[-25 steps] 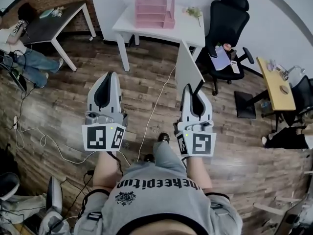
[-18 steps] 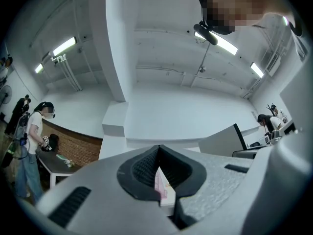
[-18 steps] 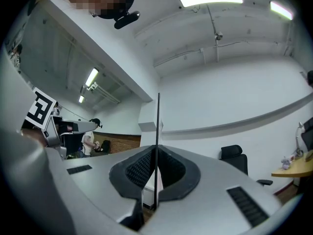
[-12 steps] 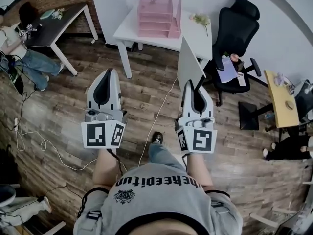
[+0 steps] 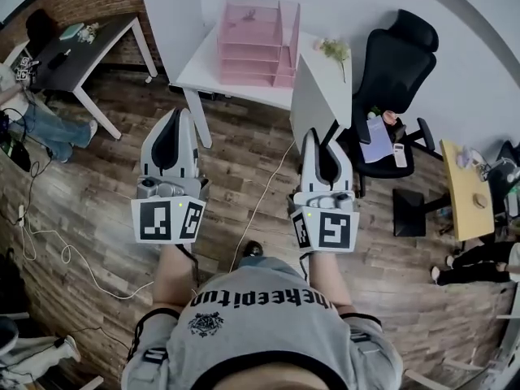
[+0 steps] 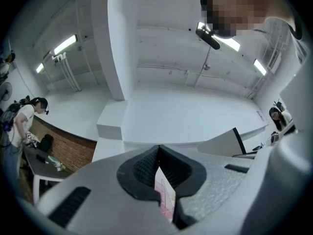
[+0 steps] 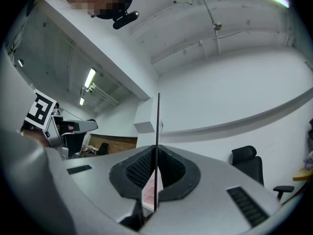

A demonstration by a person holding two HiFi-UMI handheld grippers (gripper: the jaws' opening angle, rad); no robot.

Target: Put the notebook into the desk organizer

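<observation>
A pink desk organizer [image 5: 252,43] with several tiers stands on a white table [image 5: 199,59] ahead of me. My right gripper [image 5: 314,135] is shut on the notebook [image 5: 318,96], a thin white-covered slab that stands upright and reaches toward the table's right end. In the right gripper view the notebook [image 7: 158,126] shows edge-on as a thin dark line between the closed jaws of the right gripper [image 7: 156,151]. My left gripper [image 5: 180,114] is held level with it over the wooden floor, shut and empty. In the left gripper view, pink organizer [image 6: 165,199] shows under the touching tips of the left gripper [image 6: 158,151].
A small bunch of flowers [image 5: 333,49] lies on the table's right part. A black office chair [image 5: 394,63] stands right of the table, a dark table [image 5: 81,47] at far left with a seated person [image 5: 41,120] beside it. Cables [image 5: 260,193] run across the floor.
I have come closer to the white table: it and the pink organizer sit nearer and larger in the head view. Both grippers keep the same pose and the notebook stays gripped.
</observation>
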